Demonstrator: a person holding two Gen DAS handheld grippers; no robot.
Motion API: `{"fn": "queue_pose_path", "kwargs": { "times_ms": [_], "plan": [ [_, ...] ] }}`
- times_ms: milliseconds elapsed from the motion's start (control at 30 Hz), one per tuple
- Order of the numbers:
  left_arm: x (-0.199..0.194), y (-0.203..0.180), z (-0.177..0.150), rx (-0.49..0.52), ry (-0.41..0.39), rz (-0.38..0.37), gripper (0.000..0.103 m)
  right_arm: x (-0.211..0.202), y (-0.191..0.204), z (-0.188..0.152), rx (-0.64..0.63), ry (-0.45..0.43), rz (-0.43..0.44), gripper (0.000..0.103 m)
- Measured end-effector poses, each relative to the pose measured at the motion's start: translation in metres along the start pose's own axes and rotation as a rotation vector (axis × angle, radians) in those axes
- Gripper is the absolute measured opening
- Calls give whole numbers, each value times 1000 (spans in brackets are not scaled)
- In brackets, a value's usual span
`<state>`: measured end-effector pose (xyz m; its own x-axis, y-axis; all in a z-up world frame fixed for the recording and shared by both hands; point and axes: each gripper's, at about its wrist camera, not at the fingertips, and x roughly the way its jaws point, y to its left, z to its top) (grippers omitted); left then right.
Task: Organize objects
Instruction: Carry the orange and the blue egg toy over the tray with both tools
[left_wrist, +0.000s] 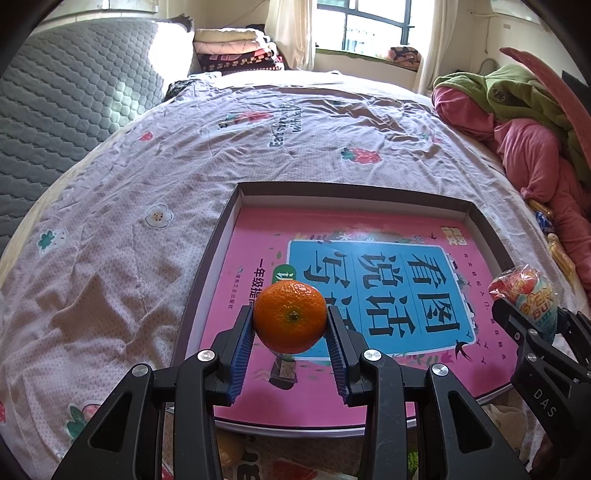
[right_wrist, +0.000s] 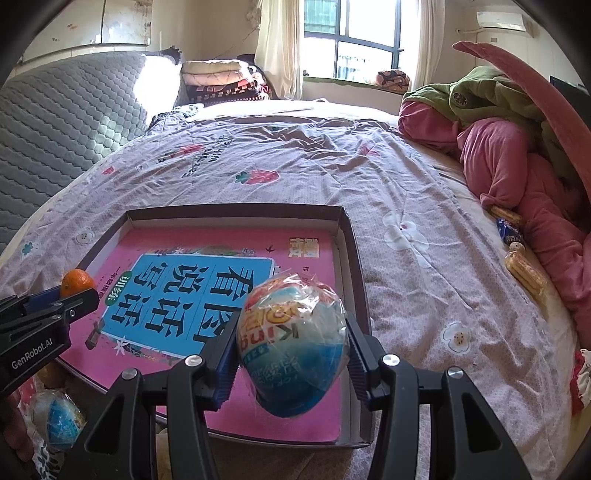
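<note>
Now left tool (left_wrist: 290, 325) clamped on tangerine (left_wrist: 290, 316), right tool (right_wrist: 291, 354) clamped on wrapped egg-shaped toy (right_wrist: 291, 343), over tray (left_wrist: 484, 221).

1 tangerine (left_wrist: 290, 320); 2 wrapped eggs (right_wrist: 293, 347); 1 box (right_wrist: 236, 211); 1 book (right_wrist: 221, 288).

Both views are bright with daylight from a window (left_wrist: 369, 26) at the top centre of the frame, where the panes blow out to near white. A sunlit patch glares on the grey headboard (right_wrist: 66, 122) at the upper left. Soft shadows fall across the bedspread (left_wrist: 129, 221) at left and under the raised items at the lower centre. Focus is sharp throughout, with no motion blur. Fisheye distortion bends straight lines strongly near the edges, and black vignetting fills every corner.
</note>
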<state>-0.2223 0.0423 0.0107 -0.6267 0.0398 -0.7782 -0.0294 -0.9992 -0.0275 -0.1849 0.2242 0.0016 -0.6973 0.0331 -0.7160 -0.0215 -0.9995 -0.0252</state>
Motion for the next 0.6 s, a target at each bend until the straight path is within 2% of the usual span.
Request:
{"fn": "queue_pose_path", "kwargs": {
  "times_ms": [600],
  "plan": [
    [13,-1,-3,1,40,-5,39,15,2,-7,-6,46,-2,51]
  ]
}}
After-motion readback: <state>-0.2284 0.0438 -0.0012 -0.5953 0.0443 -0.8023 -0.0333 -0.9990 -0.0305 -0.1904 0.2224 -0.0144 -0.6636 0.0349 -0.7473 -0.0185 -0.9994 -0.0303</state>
